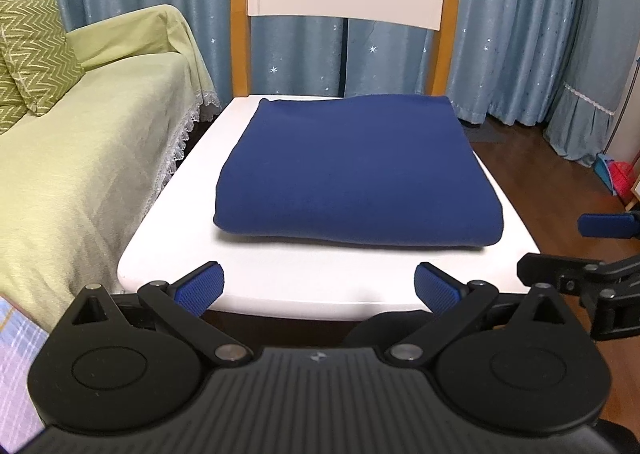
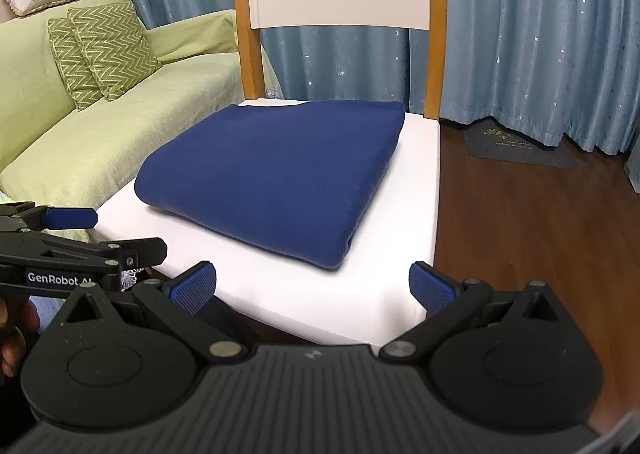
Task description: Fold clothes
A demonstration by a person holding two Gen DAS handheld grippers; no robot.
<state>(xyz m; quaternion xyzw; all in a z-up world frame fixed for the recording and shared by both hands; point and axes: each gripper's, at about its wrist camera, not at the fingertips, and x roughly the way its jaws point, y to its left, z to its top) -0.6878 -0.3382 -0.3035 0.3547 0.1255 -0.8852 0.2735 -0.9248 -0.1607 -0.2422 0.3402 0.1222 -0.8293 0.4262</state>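
Blue starred curtains (image 1: 520, 26) hang behind a white chair seat (image 1: 160, 238). The left gripper (image 1: 319, 288) has its jaws wide apart and empty; ahead of it lies the folded navy cloth (image 1: 352, 174). The right gripper (image 2: 312, 286), likewise spread, has the cloth ahead, slightly left.

White lettering "GenRobot AI" runs along the black side of the left claw (image 2: 72, 228), seen in the right wrist view, its last letter partly hidden; no other text can be read
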